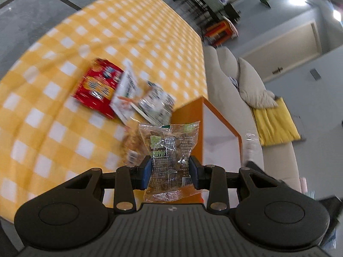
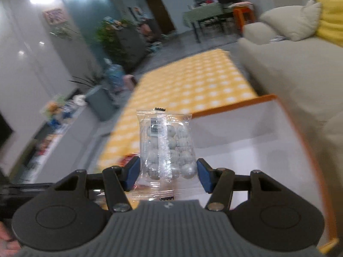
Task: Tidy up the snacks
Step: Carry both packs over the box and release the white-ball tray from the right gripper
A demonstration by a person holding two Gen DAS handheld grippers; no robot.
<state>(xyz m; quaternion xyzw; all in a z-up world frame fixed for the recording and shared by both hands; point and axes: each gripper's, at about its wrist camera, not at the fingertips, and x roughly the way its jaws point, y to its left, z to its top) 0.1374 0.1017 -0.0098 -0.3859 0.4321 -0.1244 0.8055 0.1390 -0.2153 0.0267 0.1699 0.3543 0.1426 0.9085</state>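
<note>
My left gripper (image 1: 170, 169) is shut on a clear packet of brown nuts (image 1: 169, 147) with green labels, held upright above the table's edge. On the yellow checked tablecloth (image 1: 64, 68) beyond lie a red snack bag (image 1: 97, 85), a white packet (image 1: 125, 95) and a silvery packet (image 1: 157, 103), overlapping in a row. Between the blue pads of my right gripper (image 2: 168, 172) stands a clear packet of pale round sweets (image 2: 167, 145), gripped and lifted in front of a white box with an orange rim (image 2: 253, 105). The same box (image 1: 214, 132) shows just right of the nut packet.
A beige sofa (image 2: 289, 81) with a grey cushion and a yellow cushion (image 1: 276, 124) runs along the far side of the box. Plants, a cabinet and a low shelf of clutter (image 2: 53, 117) line the left wall. A dining table (image 2: 203, 12) stands far back.
</note>
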